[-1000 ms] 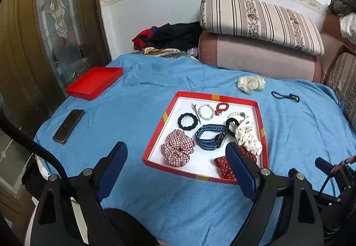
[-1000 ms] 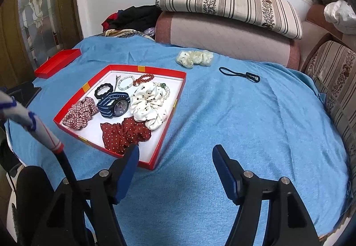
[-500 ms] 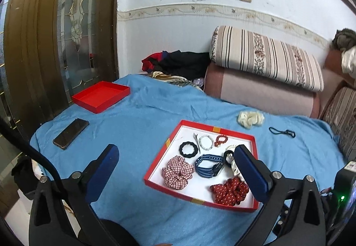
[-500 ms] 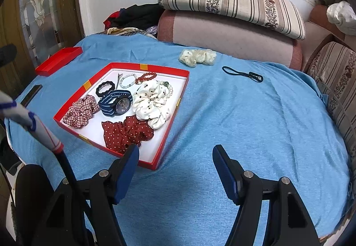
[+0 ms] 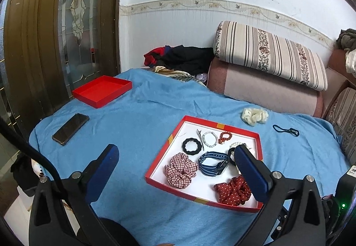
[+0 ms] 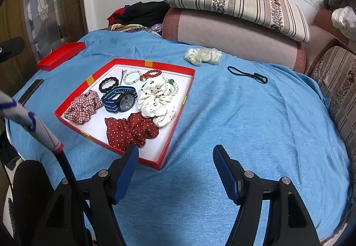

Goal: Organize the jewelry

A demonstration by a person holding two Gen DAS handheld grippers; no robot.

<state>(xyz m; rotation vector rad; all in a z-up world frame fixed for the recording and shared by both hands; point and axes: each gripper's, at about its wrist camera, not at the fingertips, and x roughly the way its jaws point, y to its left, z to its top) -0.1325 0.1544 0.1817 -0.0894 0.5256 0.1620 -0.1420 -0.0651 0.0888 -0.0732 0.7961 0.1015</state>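
A red tray (image 5: 178, 189) (image 6: 169, 66) with a white floor lies on the blue bedspread. It holds a plaid scrunchie (image 5: 180, 170), a striped watch (image 6: 120, 99), a red dotted scrunchie (image 6: 130, 129), a white dotted scrunchie (image 6: 155, 99), a black ring (image 5: 192, 146) and bead bracelets (image 5: 210, 138). Beyond it lie a cream scrunchie (image 5: 254, 115) (image 6: 202, 55) and a black cord tie (image 5: 286, 130) (image 6: 247, 74). My left gripper (image 5: 175, 152) hangs wide open over the tray's near left corner, empty. My right gripper (image 6: 175, 150) stands open and empty, right of the tray's near corner.
A red lid (image 5: 102, 90) sits at the bedspread's far left, with a dark phone (image 5: 70, 128) nearer. Striped cushions (image 6: 235, 1) and a heap of clothes (image 5: 184, 59) line the back wall. A wooden glazed door (image 5: 44, 45) stands on the left.
The left gripper's jaws have spread wider and its view has tipped up, so the tray sits lower and farther. The right gripper has hardly moved.
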